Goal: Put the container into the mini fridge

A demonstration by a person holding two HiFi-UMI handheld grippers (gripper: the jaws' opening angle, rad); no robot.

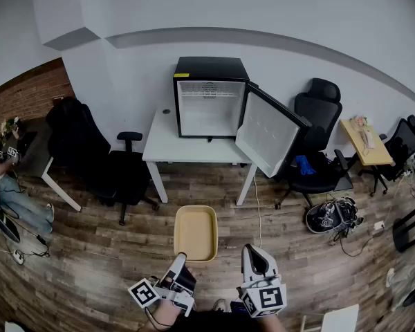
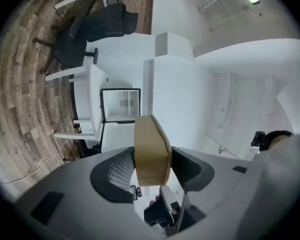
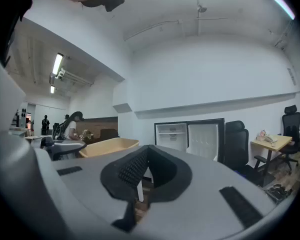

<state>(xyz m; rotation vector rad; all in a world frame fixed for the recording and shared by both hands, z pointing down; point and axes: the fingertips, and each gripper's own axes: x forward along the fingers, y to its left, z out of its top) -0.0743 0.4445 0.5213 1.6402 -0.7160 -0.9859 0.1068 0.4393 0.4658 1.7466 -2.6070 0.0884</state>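
In the head view we see the left gripper (image 1: 180, 261) holding a shallow, beige, round-cornered container (image 1: 196, 232) over the floor, short of the white table's (image 1: 167, 146) front edge. The mini fridge (image 1: 209, 99) stands open at the table's back edge. In the left gripper view its jaws pinch the container's wall. In the right gripper view the right gripper (image 3: 145, 160) has its jaws pressed together on nothing.

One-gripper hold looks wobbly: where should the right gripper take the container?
I'd take the container by its right long rim, coming from the right, one jaw inside the wall, one outside. It's a shallow tray held flat; the left gripper pinches its near end, and the right gripper hangs empty beside that rim.
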